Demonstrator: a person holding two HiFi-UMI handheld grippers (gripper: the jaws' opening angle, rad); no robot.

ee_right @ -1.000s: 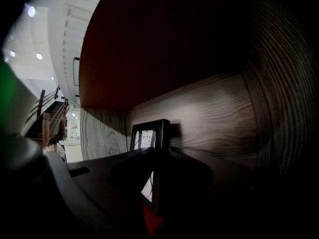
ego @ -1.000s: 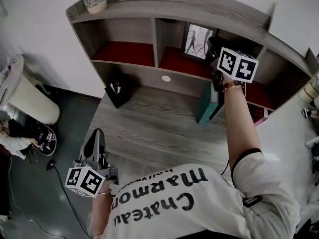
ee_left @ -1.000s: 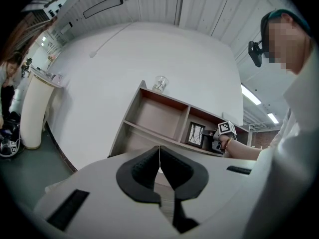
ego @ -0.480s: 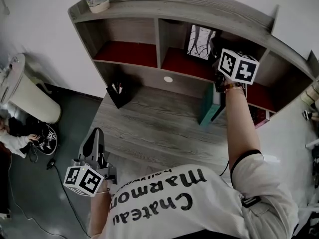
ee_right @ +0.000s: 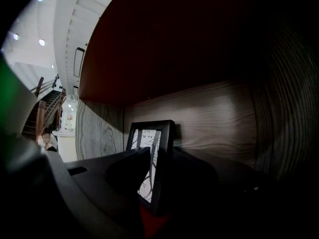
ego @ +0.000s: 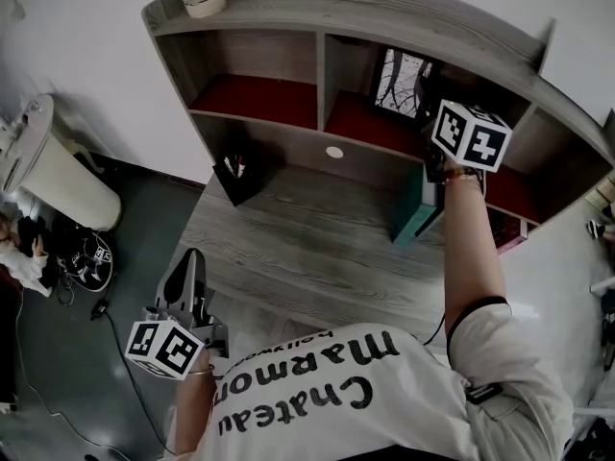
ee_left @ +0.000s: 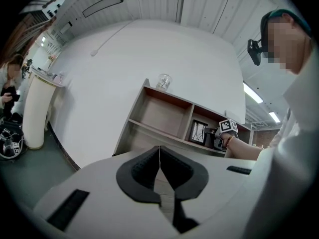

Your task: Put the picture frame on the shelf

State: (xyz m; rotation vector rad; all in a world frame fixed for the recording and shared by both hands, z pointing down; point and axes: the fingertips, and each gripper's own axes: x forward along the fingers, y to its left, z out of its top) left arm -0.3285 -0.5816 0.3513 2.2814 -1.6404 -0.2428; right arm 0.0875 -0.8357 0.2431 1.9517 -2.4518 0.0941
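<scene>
Straddles upright picture frame [ego: 402,81] with opening right gripper [ee_right: 162,157] jaws in middle shelf [ego: 354,119] compartment; back wall close behind, floor free leftward. Holds left gripper [ee_left: 159,156] pressed together, empty. Shows wider right gap than before.

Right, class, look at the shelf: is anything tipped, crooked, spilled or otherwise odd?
Nothing stands out. The picture frame stands upright on the red floor of the middle compartment of the shelf. The right gripper has its jaws opening, with the frame between them.

Grey wood-grain shelf [ego: 384,8], smooth black picture frame [ee_right: 159,164]
</scene>
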